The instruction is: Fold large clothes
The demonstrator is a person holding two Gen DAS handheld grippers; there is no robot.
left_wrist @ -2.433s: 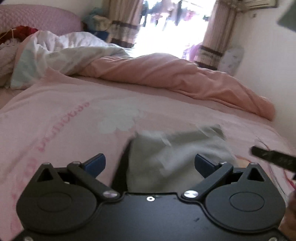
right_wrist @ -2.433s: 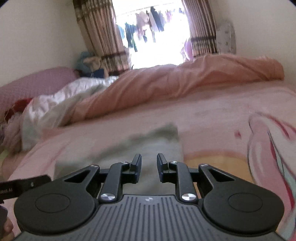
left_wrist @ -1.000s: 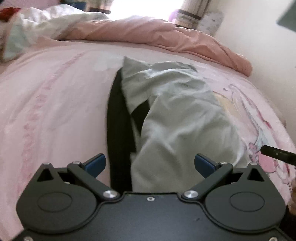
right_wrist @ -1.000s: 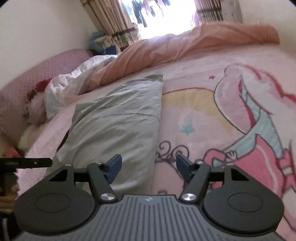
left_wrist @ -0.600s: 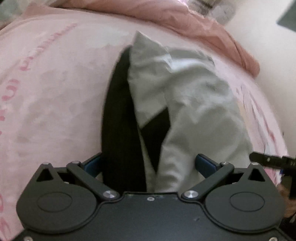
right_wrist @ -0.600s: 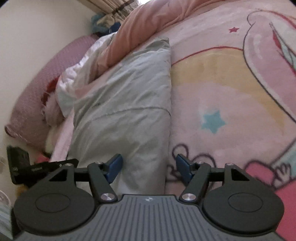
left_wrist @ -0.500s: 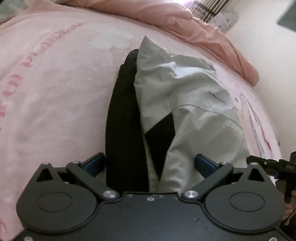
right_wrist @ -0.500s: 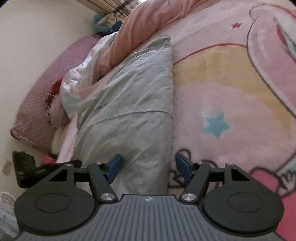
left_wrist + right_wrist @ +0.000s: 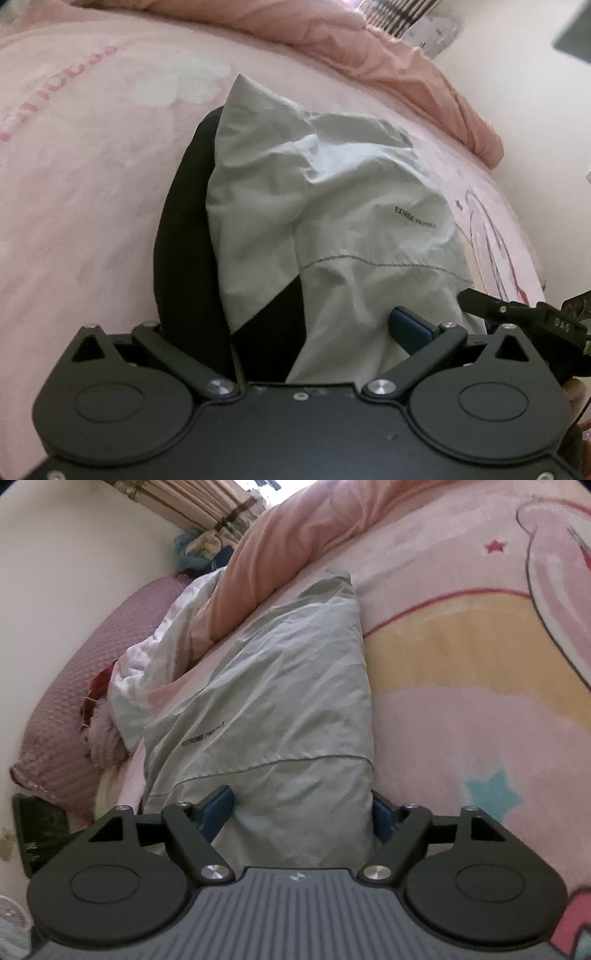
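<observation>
Lying lengthwise on the pink cartoon-printed bedsheet (image 9: 461,635), the pale grey-and-black thin shell jacket (image 9: 332,221) looks light, limp and slick, so it would likely slide and sag unless pinched at its near hem corners. The left gripper (image 9: 306,328) and right gripper (image 9: 303,812) both stand wide apart, straddling that near edge, gripping nothing yet.

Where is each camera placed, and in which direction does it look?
Left wrist: on the left hand-held gripper, low over the folded grey jacket, facing the peach duvet; the right hand-held gripper's tip shows.
Right wrist: on the right hand-held gripper, jaws astride the jacket's near end, facing the headboard.
Shared: jacket, duvet, pink sheet.
</observation>
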